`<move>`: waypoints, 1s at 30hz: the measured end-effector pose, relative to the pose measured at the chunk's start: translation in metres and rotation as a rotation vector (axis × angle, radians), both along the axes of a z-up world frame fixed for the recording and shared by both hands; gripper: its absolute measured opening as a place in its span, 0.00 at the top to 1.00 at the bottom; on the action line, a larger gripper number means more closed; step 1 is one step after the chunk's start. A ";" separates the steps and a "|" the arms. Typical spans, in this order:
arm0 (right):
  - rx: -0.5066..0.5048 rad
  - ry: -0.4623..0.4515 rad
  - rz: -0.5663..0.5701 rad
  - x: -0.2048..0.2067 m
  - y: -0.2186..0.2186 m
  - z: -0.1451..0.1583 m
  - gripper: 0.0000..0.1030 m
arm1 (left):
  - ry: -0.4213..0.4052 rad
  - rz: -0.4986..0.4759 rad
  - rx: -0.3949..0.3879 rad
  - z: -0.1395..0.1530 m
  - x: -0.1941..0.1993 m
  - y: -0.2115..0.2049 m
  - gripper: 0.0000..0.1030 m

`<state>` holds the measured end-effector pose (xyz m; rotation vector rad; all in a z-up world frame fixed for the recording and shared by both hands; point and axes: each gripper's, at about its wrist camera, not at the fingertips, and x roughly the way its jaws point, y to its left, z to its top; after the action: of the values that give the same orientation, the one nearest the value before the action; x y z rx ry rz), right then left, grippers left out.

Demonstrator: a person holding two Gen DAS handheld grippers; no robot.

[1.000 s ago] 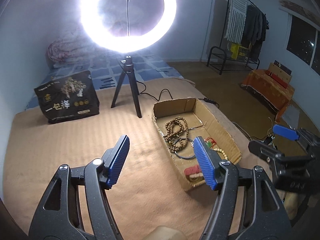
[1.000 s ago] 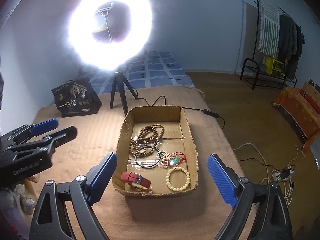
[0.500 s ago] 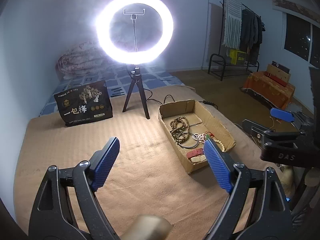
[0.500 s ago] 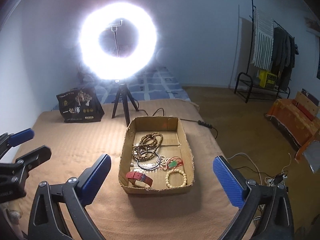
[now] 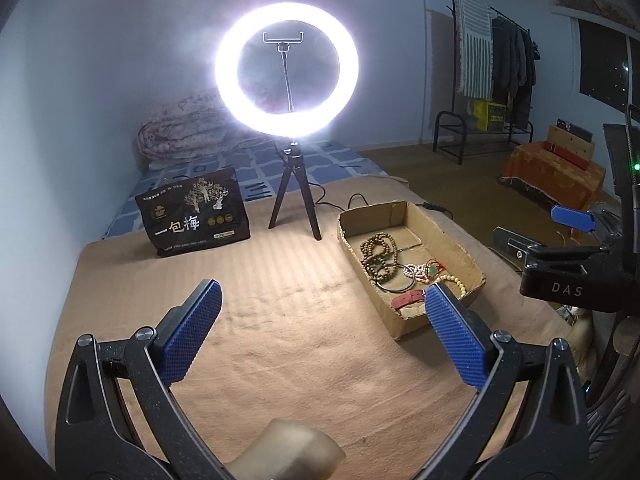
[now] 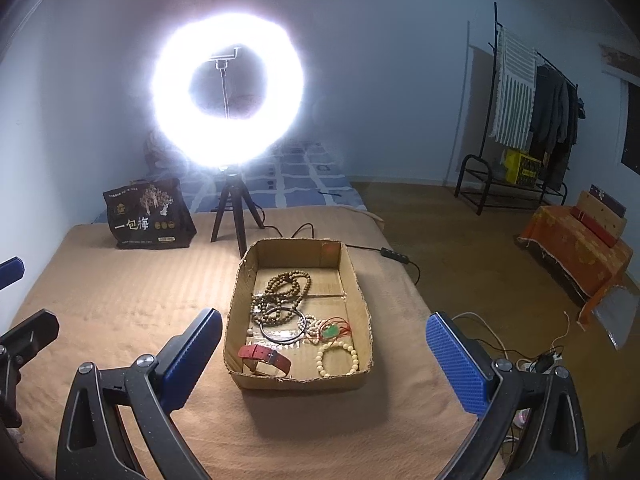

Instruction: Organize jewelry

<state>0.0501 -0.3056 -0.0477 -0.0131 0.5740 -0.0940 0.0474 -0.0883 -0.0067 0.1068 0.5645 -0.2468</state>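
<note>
A shallow cardboard box [image 6: 362,288] [image 5: 466,254] lies on the tan blanket. It holds brown bead strands [image 6: 286,286], a black bangle [image 6: 282,326], a red strap [image 6: 264,356], a cream bead bracelet [image 6: 338,358] and a green pendant on red cord [image 6: 330,330]. My right gripper [image 6: 324,354] is open and empty, held back from the box's near end. My left gripper [image 5: 322,326] is open and empty, to the left of the box. The right gripper also shows at the right edge of the left wrist view [image 5: 560,236].
A lit ring light on a tripod [image 5: 287,72] [image 6: 228,92] stands behind the box. A black printed bag [image 5: 194,212] [image 6: 146,216] stands at the back left. A cable [image 6: 384,252] runs off the blanket's right side. A clothes rack [image 6: 528,120] stands on the floor.
Both grippers have pulled back and up from the box, so it looks smaller and farther away. Both stay open and empty.
</note>
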 end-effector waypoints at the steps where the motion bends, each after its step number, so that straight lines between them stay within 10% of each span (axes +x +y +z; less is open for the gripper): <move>1: -0.002 0.002 0.002 0.000 0.001 0.000 0.00 | 0.003 -0.002 0.002 -0.001 -0.001 0.001 0.00; 30: 0.002 0.037 0.012 0.004 0.000 -0.007 0.00 | 0.021 -0.010 0.006 -0.004 -0.003 0.002 0.00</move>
<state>0.0541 -0.3055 -0.0544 -0.0160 0.6110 -0.0820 0.0449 -0.0862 -0.0104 0.1130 0.5857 -0.2565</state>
